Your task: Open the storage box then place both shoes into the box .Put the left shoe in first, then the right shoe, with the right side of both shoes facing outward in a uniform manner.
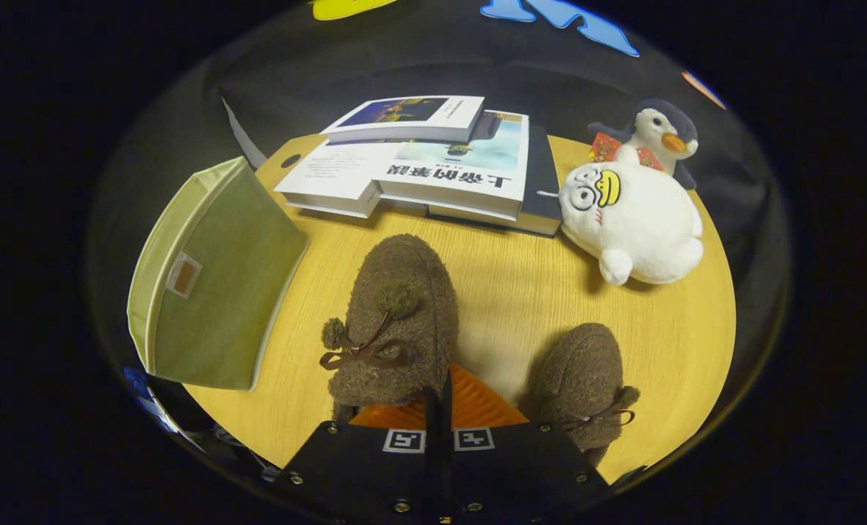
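Gripping the left shoe (397,321) at its heel with closed tool (438,397), lower centre; next, carrying to storage box (214,292), left.

A stack of books (433,171) lies at the upper middle of the frame on the wooden tabletop (521,292), with one smaller book (407,118) resting on top of the pile. In the upper right, a white plush toy (634,222) lies on its side, and a penguin plush (659,138) sits just behind it, touching it.
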Tool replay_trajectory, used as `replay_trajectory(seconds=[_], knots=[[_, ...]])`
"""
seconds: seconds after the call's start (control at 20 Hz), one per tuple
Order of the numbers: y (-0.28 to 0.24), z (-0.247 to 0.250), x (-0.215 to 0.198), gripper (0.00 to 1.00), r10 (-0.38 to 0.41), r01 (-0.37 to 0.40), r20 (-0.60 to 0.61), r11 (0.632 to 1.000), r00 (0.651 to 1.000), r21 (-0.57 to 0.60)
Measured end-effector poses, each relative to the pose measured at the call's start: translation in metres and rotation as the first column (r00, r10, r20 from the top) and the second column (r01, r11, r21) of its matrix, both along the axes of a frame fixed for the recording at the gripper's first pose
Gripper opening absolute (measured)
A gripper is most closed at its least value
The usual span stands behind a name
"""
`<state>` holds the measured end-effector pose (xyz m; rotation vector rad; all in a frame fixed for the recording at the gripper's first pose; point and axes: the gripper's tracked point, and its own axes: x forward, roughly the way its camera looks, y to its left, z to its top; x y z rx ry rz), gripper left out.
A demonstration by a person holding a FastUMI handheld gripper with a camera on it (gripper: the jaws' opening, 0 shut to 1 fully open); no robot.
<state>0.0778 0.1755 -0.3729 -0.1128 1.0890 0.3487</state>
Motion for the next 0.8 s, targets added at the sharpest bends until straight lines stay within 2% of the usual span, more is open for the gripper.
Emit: replay_trajectory(seconds=[0.4, 0.8], knots=[[0.047, 0.087, 0.012, 0.0, 0.02, -0.026, 0.07, 0.996, 0.997, 0.09], [0.146, 0.147, 0.0, 0.0, 0.129, -0.144, 0.093, 0.974, 0.987, 0.172]])
